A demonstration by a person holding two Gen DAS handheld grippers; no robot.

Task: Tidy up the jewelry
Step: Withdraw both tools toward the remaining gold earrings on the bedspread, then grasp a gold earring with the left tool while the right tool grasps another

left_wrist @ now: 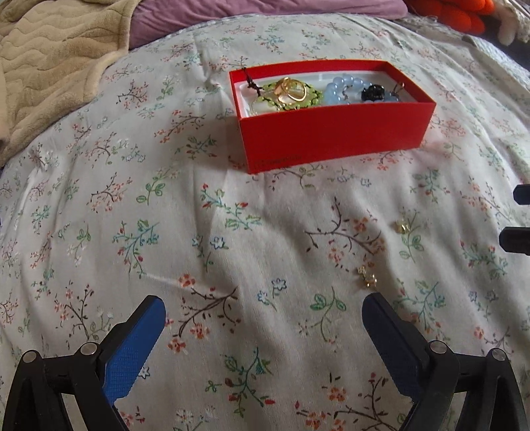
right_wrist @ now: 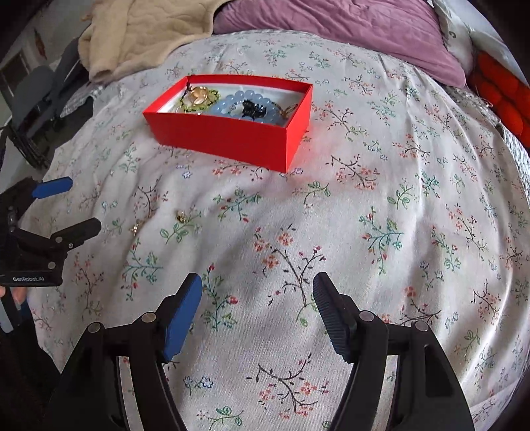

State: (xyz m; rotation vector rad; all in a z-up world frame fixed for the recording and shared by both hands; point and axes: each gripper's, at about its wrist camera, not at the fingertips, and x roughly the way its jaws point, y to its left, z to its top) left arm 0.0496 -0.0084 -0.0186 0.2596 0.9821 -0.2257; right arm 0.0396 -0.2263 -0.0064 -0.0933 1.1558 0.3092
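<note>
**Between the jaws: bare sheet, earrings just off to the right**

Nearest, left gripper (left_wrist: 263, 306) spread wide, empty, over floral bedsheet (left_wrist: 198, 232). Just ahead of its right finger: gold earring (left_wrist: 367, 276); second gold earring (left_wrist: 401, 227) a little farther on. Right gripper (right_wrist: 257, 288) also parted, holding nothing; its tips show at the left view's right edge. Farther ahead: red box (left_wrist: 334, 132) with gold rings (left_wrist: 291, 88), blue bead bracelet (left_wrist: 344, 86). Beyond: beige blanket (left_wrist: 49, 59), purple pillow (left_wrist: 265, 13).
</note>
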